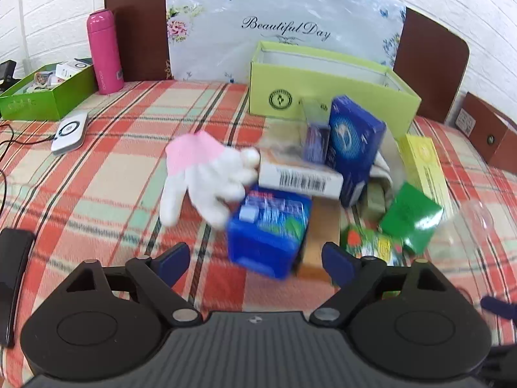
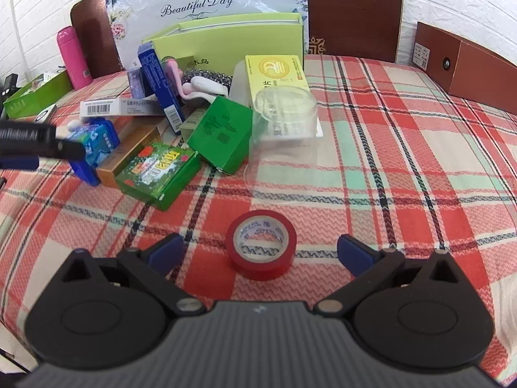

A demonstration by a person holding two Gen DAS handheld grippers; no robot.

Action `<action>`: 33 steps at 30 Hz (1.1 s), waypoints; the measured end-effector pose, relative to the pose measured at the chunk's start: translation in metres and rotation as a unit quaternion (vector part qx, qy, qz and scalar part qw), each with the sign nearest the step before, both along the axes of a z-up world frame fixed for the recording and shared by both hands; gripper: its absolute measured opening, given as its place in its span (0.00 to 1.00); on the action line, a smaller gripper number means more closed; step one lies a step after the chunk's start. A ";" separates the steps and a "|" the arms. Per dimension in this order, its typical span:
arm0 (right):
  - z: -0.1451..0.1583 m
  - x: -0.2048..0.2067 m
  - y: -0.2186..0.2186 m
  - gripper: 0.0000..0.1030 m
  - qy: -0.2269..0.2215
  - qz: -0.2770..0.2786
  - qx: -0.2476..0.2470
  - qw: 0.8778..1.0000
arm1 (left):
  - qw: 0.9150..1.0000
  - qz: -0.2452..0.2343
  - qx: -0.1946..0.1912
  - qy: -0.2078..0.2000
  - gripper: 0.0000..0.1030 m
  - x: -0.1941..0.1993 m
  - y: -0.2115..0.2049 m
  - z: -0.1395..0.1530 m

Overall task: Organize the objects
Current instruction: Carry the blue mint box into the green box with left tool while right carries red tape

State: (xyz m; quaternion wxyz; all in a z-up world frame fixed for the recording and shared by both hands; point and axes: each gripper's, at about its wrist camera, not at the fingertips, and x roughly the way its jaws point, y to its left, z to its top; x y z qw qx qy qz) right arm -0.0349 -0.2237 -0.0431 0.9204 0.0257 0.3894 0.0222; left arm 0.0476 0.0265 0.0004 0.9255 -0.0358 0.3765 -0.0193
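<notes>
A pile of small boxes lies on the plaid cloth. My left gripper (image 1: 255, 260) is open, just in front of a blue packet (image 1: 269, 229). Beside it lie a white and pink glove (image 1: 206, 177), a white barcode box (image 1: 299, 177), a tall blue box (image 1: 353, 148), green boxes (image 1: 410, 216) and a yellow box (image 1: 423, 165). A lime open box (image 1: 326, 80) stands behind. My right gripper (image 2: 260, 253) is open around a red tape roll (image 2: 261, 244); the roll lies flat between the pads, not touched. The pile (image 2: 158, 123) and a clear plastic container (image 2: 284, 119) lie beyond it.
A pink bottle (image 1: 104, 50) and a green tray (image 1: 42, 93) with small items stand at the far left. A white device (image 1: 69, 132) with a cable lies nearby. A brown box (image 2: 465, 64) sits at the right. A floral bag (image 1: 284, 22) leans against the headboard.
</notes>
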 end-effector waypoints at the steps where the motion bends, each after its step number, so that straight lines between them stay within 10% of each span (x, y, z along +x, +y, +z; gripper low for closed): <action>1: -0.001 0.000 0.000 1.00 -0.003 0.002 0.001 1.000 | 1.000 -0.005 -0.002 -0.004 0.88 0.004 0.000 0.000; 7: -0.007 0.002 0.000 0.84 -0.021 0.014 0.001 1.000 | 0.999 -0.042 -0.012 0.014 0.63 0.029 0.002 -0.010; 13: -0.004 0.006 0.006 0.44 -0.035 0.027 -0.024 0.999 | 0.998 -0.054 -0.010 0.022 0.61 0.033 0.000 -0.020; 23: 0.039 0.006 0.017 0.44 -0.066 0.118 0.023 0.991 | 0.995 -0.096 -0.028 0.027 0.60 0.004 0.013 0.001; 33: 0.132 0.096 0.003 0.44 -0.179 0.134 0.013 0.975 | 0.983 -0.142 -0.061 -0.104 0.59 0.035 0.005 0.105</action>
